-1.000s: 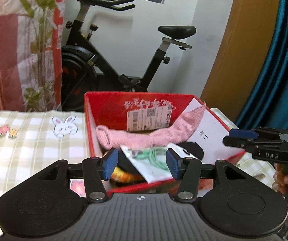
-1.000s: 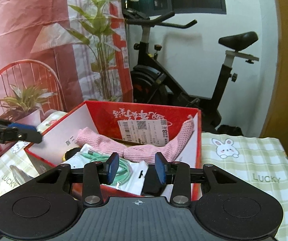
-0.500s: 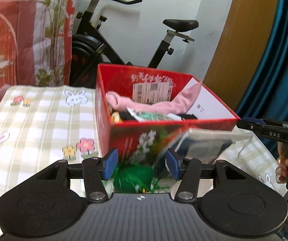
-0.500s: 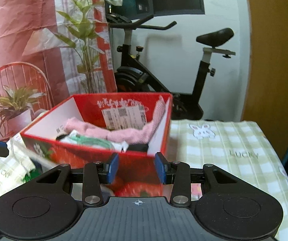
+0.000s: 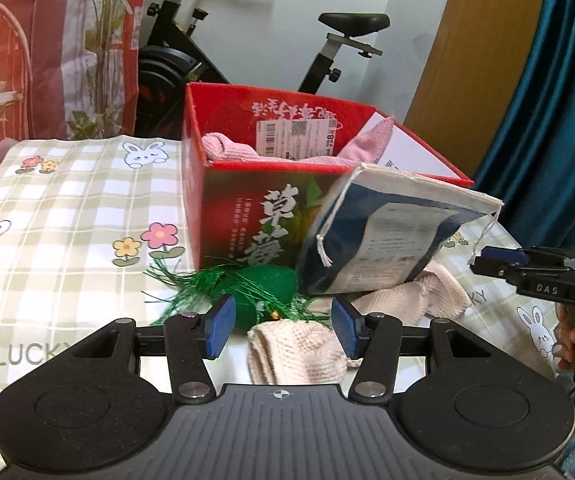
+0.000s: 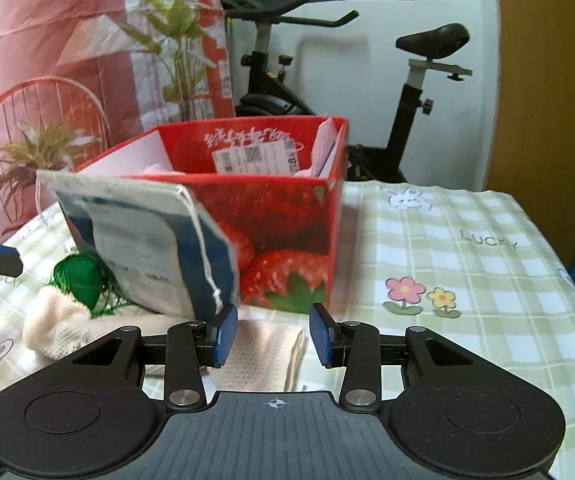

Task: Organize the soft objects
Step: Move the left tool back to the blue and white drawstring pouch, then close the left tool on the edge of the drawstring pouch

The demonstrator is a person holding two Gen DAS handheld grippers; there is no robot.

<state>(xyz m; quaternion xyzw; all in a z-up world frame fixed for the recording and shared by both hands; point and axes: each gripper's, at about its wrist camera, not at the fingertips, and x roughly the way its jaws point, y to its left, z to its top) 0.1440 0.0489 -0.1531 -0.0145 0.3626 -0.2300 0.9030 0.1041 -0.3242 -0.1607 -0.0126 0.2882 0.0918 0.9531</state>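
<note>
A red strawberry box (image 5: 247,204) stands on the checked tablecloth with a pink knit cloth (image 5: 227,146) draped inside it. A blue-and-white drawstring bag (image 5: 387,240) leans on the box front. Below it lie a green tasselled ball (image 5: 265,286) and a cream knit cloth (image 5: 299,354). My left gripper (image 5: 281,330) is open just above the near end of the cream cloth. My right gripper (image 6: 273,334) is open over the cloth's other end (image 6: 263,352), with the bag (image 6: 147,248) and the box (image 6: 287,216) just ahead. The right gripper (image 5: 485,262) also shows side-on in the left wrist view.
An exercise bike (image 5: 327,52) stands behind the table by the white wall. A red printed sheet with plants (image 6: 67,60) hangs at the left, a blue curtain (image 5: 547,100) at the right. Bare tablecloth (image 6: 467,272) stretches right of the box.
Both grippers have drawn back from above the box and sunk toward the table in front of it. The bag, green ball and cream cloth have come into view. The jaws kept their width.
</note>
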